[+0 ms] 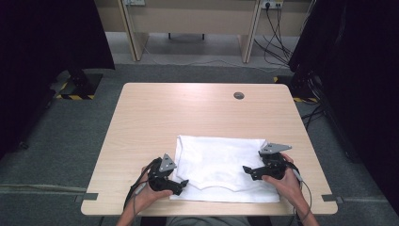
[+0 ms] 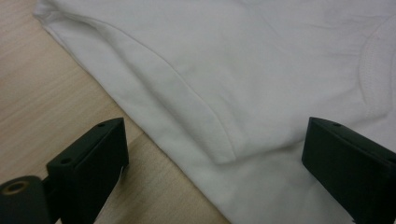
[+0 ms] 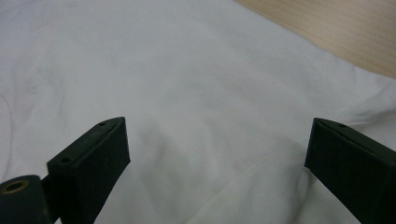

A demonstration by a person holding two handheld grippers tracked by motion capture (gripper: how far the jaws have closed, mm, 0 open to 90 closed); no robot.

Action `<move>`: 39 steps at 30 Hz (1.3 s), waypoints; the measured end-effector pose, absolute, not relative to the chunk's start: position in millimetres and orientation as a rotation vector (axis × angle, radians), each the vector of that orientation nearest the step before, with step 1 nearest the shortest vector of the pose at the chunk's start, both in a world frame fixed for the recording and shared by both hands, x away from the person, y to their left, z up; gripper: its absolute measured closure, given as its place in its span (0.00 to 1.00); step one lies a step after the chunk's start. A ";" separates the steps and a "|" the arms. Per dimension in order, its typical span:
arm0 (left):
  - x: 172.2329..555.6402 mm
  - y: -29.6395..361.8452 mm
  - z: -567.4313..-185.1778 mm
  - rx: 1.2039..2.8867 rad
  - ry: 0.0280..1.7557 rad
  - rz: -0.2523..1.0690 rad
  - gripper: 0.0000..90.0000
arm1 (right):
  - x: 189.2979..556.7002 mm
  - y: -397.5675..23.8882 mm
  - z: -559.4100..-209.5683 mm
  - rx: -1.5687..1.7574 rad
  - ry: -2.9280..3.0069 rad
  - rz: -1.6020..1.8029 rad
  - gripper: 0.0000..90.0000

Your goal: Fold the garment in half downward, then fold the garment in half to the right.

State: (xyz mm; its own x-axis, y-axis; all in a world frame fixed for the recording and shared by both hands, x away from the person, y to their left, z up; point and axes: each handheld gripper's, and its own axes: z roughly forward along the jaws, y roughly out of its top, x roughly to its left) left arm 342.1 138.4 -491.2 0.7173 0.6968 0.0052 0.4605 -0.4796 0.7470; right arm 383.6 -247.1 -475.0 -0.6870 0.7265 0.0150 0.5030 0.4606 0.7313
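White shirt (image 1: 221, 165) lying folded on table (image 1: 155, 117), left gripper (image 1: 181, 183) hovering at its 8 o'clock corner, jaws apart, right gripper (image 1: 245, 169) at 3 o'clock, jaws apart, left gripper view showing a sleeve fold (image 2: 187, 107), high view showing a table hole (image 1: 239, 95) at 12 o'clock.

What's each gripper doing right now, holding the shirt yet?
Left gripper: open, empty, at the white shirt's near left edge.
Right gripper: open, empty, over the shirt.

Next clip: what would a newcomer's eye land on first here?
A white cotton T-shirt, folded flat, lies on the near half of the pale wooden table, its collar toward the person. The black left gripper sits at the shirt's near left edge and the black right gripper over its right side, both with jaws wide open and holding nothing. Around the table are grey carpet and dark curtains.
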 end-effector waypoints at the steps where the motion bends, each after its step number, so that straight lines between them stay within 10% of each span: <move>1: 342.1 138.4 -491.2 2.162 0.874 0.399 0.07 | 381.7 -247.4 -474.7 1.042 2.412 1.055 0.07; 39: 341.1 139.1 -490.9 2.158 0.871 0.385 0.07 | 352.5 -245.0 -482.9 0.998 2.474 1.001 0.06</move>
